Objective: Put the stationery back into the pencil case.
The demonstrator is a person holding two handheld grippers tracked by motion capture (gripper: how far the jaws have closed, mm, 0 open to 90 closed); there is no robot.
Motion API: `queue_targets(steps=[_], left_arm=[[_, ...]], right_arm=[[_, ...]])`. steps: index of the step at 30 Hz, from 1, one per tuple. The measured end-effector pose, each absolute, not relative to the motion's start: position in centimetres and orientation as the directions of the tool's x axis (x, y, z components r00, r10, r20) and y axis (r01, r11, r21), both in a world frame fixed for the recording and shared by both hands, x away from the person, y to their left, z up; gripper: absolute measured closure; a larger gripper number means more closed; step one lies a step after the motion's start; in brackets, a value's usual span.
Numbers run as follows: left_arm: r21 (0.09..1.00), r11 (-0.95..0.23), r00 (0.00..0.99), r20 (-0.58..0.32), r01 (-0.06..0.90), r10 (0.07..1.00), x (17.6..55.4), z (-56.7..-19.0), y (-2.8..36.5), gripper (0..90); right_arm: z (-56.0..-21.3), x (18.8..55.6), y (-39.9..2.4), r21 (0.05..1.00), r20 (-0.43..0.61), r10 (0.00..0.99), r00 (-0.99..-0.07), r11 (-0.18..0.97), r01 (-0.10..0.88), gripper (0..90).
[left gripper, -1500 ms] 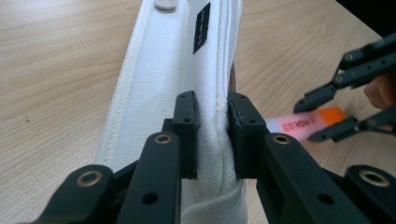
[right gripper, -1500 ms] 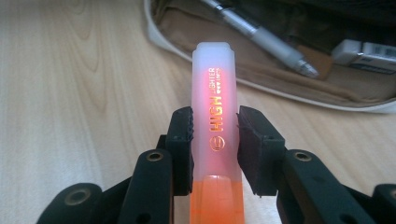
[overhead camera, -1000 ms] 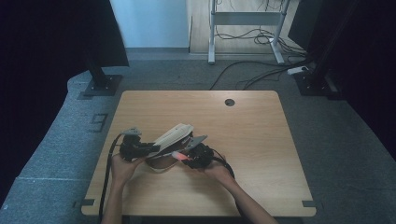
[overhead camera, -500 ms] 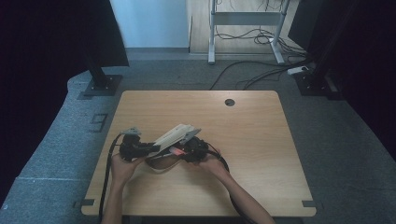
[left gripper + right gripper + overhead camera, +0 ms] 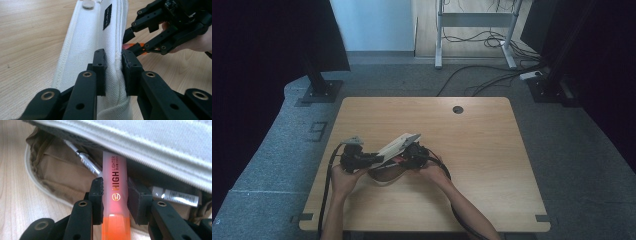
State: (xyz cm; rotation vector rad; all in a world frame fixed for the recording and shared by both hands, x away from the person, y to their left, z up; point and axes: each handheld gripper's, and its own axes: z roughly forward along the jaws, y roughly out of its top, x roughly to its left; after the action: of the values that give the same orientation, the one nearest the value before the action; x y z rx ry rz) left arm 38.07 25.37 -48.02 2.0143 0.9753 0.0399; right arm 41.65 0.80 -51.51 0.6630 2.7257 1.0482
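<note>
High view: person's hands meet low and left of centre on the wooden table (image 5: 472,150). Left gripper (image 5: 362,160) holds up the flap of a white pencil case (image 5: 399,145); right gripper (image 5: 414,156) sits just beside it, at the case's open side. Too small here to read the jaws or what's inside.

Left gripper view fills that in: both black jaws are clamped on a fold of the case's white fabric (image 5: 92,42), pinched tight between the pads. Right gripper (image 5: 136,48) shows at upper right of the frame, w/ a bit of orange between its tips, right against the flap's edge.

Right gripper view gives the inside: jaws closed on an orange highlighter (image 5: 115,195), pads on both its sides, its far end under the lifted flap (image 5: 160,135). Tan lining (image 5: 57,170) at left; a silver pen (image 5: 87,161) lies upper left of the highlighter and a silver-labelled tube (image 5: 177,196) at right, both inside the case.

Room: the case lies toward the table's near left; bare wood stretches right and toward the far edge, where a round cable hole (image 5: 457,109) sits. Flap hangs low over the highlighter, so the opening is tight.
</note>
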Motion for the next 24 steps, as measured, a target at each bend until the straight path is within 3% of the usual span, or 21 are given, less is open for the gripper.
queue_targets(steps=[20, 24], left_arm=[[0.72, -0.307, 0.689, -0.318, 0.622, 0.651, 38.1, -48.1, 25.5, 74.9], [0.72, -0.304, 0.688, -0.322, 0.624, 0.65, 38.1, -48.1, 25.6, 74.9]], right_arm=[[-52.0, 42.8, 2.5, 0.693, 0.029, 0.472, -0.881, 0.626, 0.358, 64.2], [-51.9, 42.7, 2.2, 0.69, 0.028, 0.472, -0.881, 0.629, 0.359, 55.6]])
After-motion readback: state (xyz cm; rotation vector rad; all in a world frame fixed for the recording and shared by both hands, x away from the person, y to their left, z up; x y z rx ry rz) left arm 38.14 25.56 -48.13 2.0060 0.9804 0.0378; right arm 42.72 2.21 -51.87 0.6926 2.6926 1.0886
